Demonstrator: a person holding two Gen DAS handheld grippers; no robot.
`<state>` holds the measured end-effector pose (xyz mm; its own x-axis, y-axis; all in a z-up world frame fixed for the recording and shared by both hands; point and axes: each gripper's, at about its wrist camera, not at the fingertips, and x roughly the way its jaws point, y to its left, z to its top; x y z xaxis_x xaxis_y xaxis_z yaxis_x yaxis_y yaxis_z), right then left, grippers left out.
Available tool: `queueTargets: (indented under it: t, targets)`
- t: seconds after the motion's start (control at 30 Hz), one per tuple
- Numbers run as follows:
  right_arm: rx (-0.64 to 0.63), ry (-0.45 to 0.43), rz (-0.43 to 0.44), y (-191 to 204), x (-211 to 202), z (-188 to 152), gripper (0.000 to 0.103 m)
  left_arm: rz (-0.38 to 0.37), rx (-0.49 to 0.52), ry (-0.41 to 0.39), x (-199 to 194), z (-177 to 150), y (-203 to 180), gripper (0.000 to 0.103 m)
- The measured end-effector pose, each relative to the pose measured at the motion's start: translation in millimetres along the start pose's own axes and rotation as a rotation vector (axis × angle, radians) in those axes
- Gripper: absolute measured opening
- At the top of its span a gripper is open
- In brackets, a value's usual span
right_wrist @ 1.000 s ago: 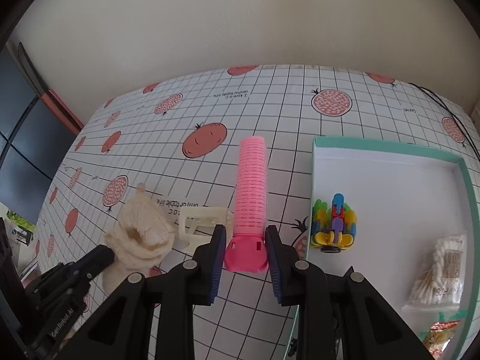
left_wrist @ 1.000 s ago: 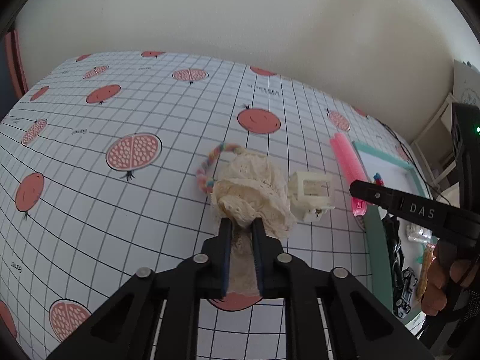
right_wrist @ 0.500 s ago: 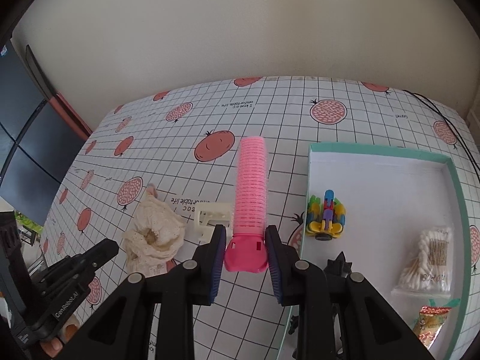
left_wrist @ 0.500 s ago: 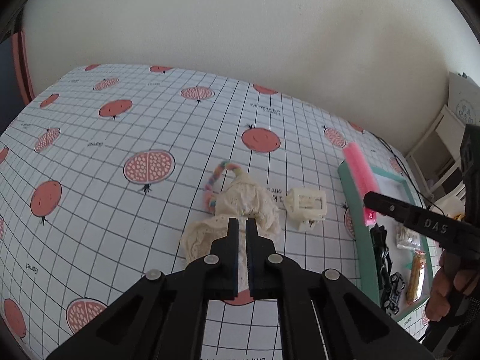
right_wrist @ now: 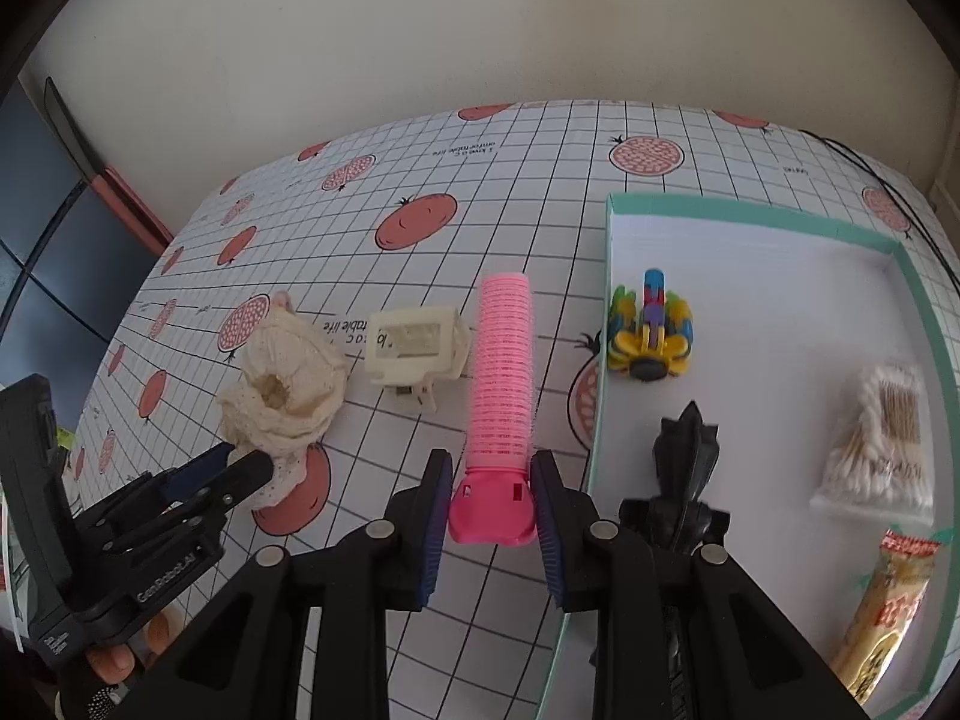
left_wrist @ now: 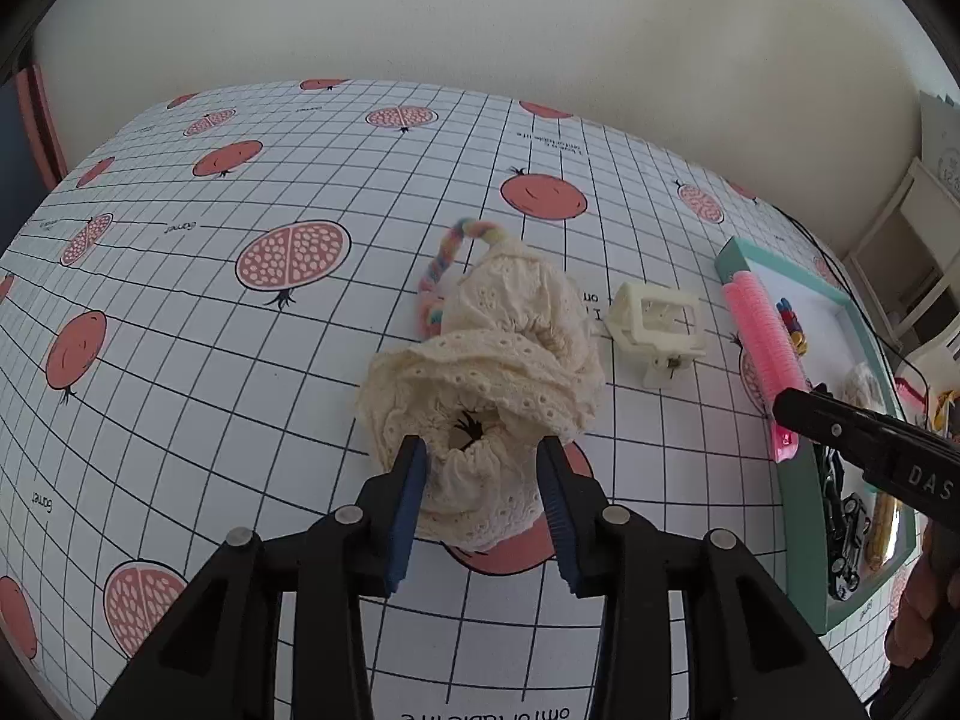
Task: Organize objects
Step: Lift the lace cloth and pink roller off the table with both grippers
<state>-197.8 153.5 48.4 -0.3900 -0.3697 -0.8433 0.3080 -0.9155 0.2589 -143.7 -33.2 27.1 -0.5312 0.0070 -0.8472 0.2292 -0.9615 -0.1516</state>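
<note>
A cream lace scrunchie (left_wrist: pixel 492 372) lies crumpled on the pomegranate-print tablecloth. My left gripper (left_wrist: pixel 481 480) straddles its near end with the jaws opening, and the pads stand just off the fabric. The same scrunchie (right_wrist: pixel 282 384) and left gripper (right_wrist: pixel 240 468) appear at the left of the right wrist view. My right gripper (right_wrist: pixel 491 498) is shut on the base of a pink hair roller (right_wrist: pixel 501 372), which sticks forward beside the left rim of a teal tray (right_wrist: pixel 750 210). The left wrist view also catches that roller (left_wrist: pixel 759 336).
A rainbow braided hair tie (left_wrist: pixel 444 264) lies behind the scrunchie, and a cream claw clip (right_wrist: pixel 414 348) sits between scrunchie and roller. In the tray are a colourful toy (right_wrist: pixel 651 330), a black claw clip (right_wrist: pixel 684 450), a cotton swab bag (right_wrist: pixel 882 438) and a snack packet (right_wrist: pixel 888 600).
The left jaws, shut on the scrunchie before, have spread and the scrunchie now rests loose on the table. The right gripper has carried the pink roller rightward, closer to the tray.
</note>
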Motion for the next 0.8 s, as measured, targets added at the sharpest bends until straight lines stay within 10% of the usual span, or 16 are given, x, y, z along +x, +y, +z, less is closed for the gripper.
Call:
queueTargets:
  t: [0.17, 0.27, 0.8]
  targets:
    - [0.007, -0.009, 0.023, 1.4, -3.9, -8.0, 0.029, 0.011, 0.014, 0.006, 5.0, -1.9, -3.7, 0.040]
    - [0.011, -0.019, 0.032, 2.6, -7.6, -10.9, 0.029, 0.023, 0.019, 0.012, 6.2, -2.9, -4.4, 0.014]
    - [0.035, -0.072, 0.071, 0.4, -26.4, -14.3, 0.029, -0.069, -0.034, -0.129, -40.9, 19.2, 4.8, 0.009]
